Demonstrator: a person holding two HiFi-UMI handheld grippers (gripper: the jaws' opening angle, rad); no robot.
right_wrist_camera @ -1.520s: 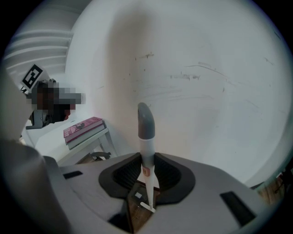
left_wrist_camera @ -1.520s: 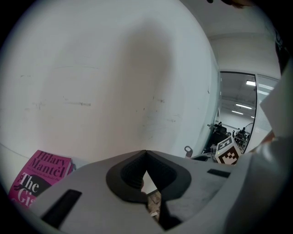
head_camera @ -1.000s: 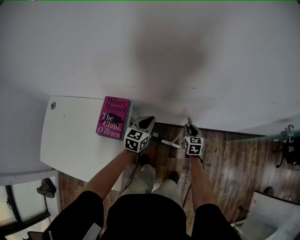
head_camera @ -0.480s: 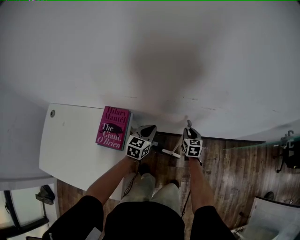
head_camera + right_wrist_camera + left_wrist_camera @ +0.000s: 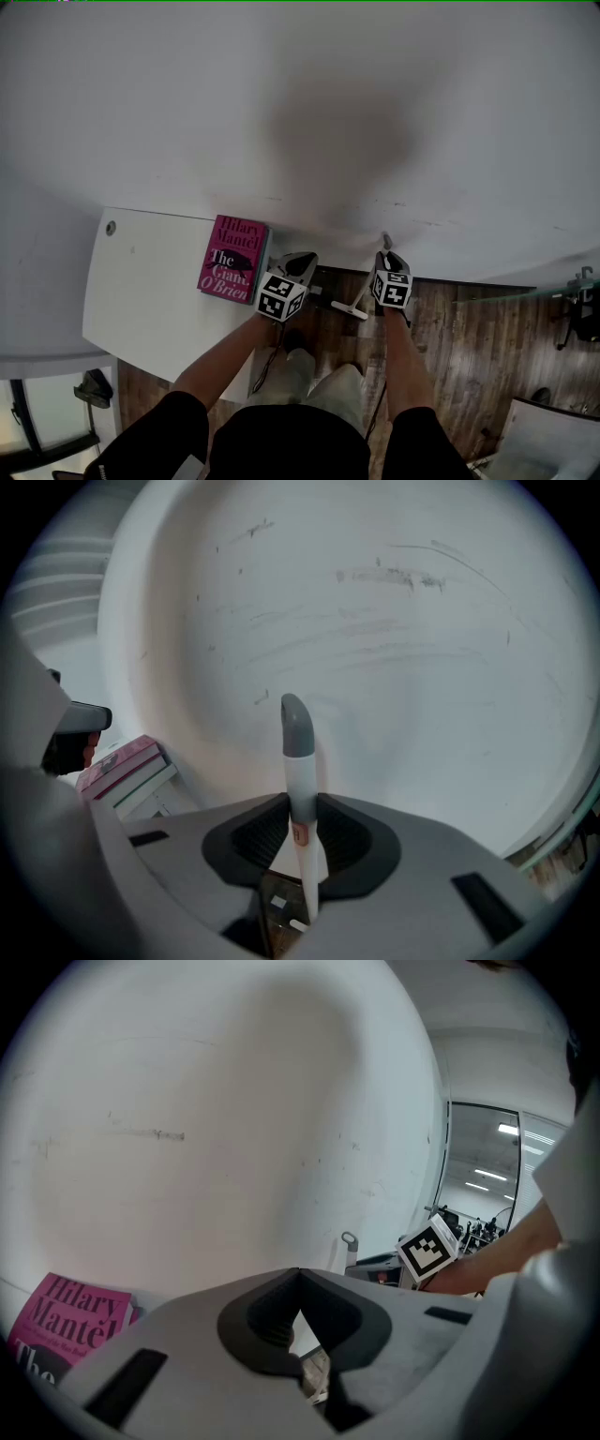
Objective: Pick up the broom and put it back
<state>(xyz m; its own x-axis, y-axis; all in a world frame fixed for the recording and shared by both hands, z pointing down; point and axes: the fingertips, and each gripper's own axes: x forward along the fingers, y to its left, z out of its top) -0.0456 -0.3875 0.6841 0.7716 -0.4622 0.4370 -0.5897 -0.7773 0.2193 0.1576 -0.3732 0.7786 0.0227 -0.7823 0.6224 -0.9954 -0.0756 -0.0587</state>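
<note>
The broom is a thin white pole with a grey cap (image 5: pixel 296 726), standing upright close to the white wall. My right gripper (image 5: pixel 302 803) is shut on the pole just below the cap. In the head view the right gripper (image 5: pixel 386 255) is near the wall's foot, with the cap (image 5: pixel 384 242) poking above it and a white lower part of the broom (image 5: pixel 349 307) showing between the two grippers. My left gripper (image 5: pixel 298 262) is beside the table's corner; its jaws (image 5: pixel 298 1274) meet with nothing between them. The left gripper view also shows the broom's cap (image 5: pixel 349 1239).
A white table (image 5: pixel 150 281) stands against the wall at the left, with a pink book (image 5: pixel 234 258) on its near-wall corner. The floor (image 5: pixel 469 328) is dark wood. The person's legs and feet are below the grippers. Glass partitions and chairs lie far right.
The right gripper has edged a little closer to the wall with the broom still in it. The left gripper has stayed beside the table's corner.
</note>
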